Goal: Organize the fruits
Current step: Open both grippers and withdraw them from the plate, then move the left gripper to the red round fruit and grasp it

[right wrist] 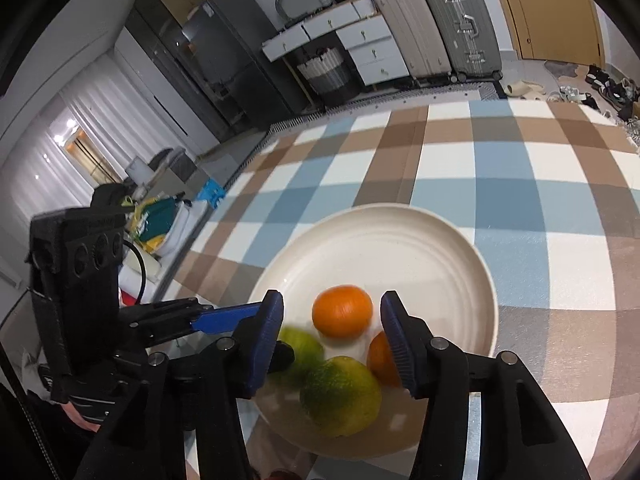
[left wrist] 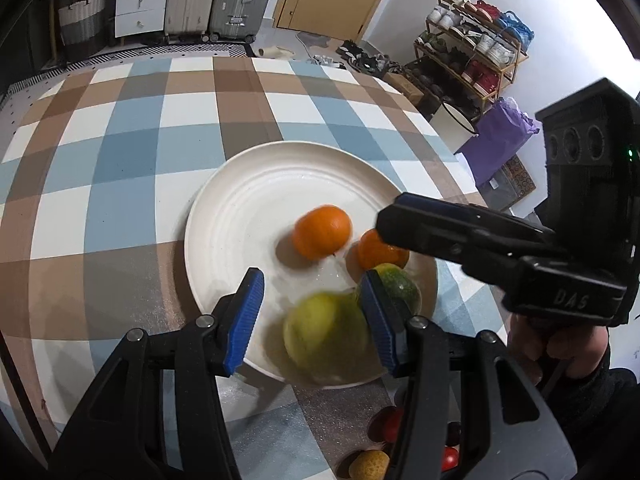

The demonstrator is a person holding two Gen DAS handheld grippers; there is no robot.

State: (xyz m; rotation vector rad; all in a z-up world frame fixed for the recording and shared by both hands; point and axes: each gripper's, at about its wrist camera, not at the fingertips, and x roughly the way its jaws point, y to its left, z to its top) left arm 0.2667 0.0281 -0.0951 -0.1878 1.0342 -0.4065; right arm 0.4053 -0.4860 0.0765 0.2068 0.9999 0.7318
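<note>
A white plate [left wrist: 208,208] [right wrist: 460,240] on the checked tablecloth holds two oranges and two green-yellow fruits. My left gripper [left wrist: 314,320] stands open low over the plate's near edge. A blurred yellow-green fruit [left wrist: 326,336] lies between its blue pads, with a gap on the left side. A greener fruit [left wrist: 402,290] sits behind its right finger. My right gripper [right wrist: 332,344] is open above the plate, with one orange [right wrist: 342,312] [left wrist: 322,232] lying free just beyond its pads. The other orange [right wrist: 380,358] [left wrist: 378,250] is partly hidden by its right finger.
Off the plate, by the table's near edge, lie small red fruits [left wrist: 394,424] and a yellowish one [left wrist: 368,464]. The right gripper [left wrist: 390,220] reaches in from the right, close to the left one. A shoe rack [left wrist: 472,52] and suitcases [right wrist: 440,28] stand beyond the table.
</note>
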